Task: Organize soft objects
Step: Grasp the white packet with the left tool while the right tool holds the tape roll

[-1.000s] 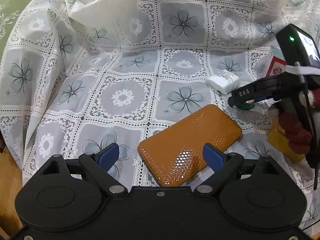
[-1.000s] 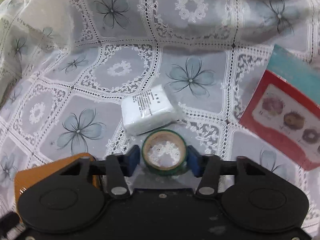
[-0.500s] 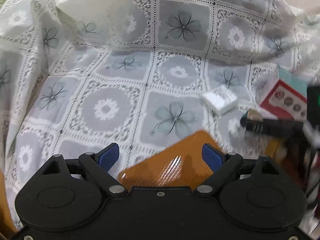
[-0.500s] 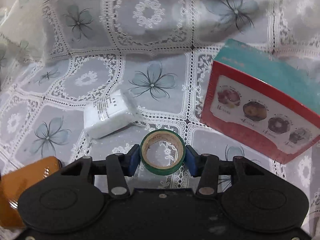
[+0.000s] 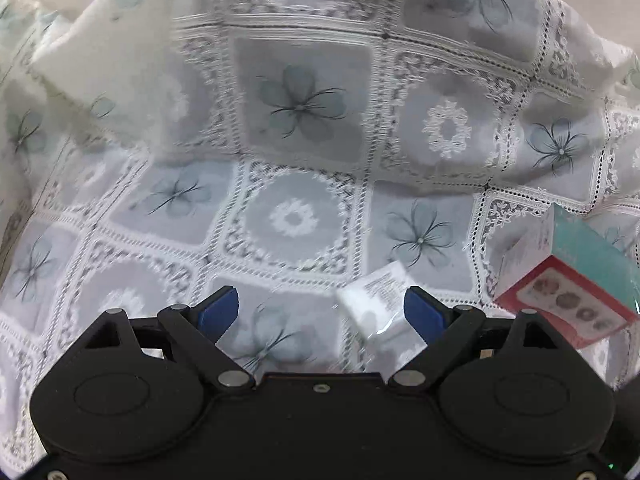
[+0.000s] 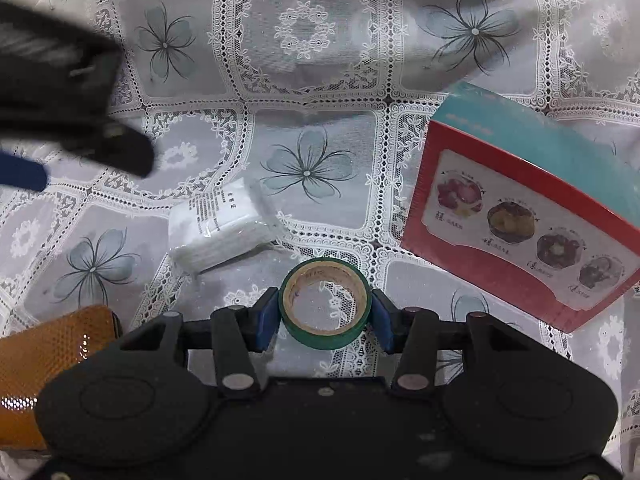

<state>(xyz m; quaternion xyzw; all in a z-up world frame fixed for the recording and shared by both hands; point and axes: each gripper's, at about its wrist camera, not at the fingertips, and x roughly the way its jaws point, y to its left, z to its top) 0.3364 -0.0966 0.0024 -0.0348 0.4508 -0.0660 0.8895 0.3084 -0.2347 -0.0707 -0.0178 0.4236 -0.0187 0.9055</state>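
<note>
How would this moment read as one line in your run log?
left gripper: open, empty, near tissue pack | right gripper: holding green tape roll

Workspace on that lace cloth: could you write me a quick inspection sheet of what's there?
Surface: lace tablecloth with flower squares, rumpled at the back.
Job's things: white tissue pack lying flat; green tape roll held.
Clutter: red and teal box, tilted; orange case at lower left.
Grippers: right gripper has its jaws shut on the tape roll; left gripper has its jaws open above the tissue pack.
Cables: nothing seen.
Surroundings: nothing seen beyond the cloth.
</note>
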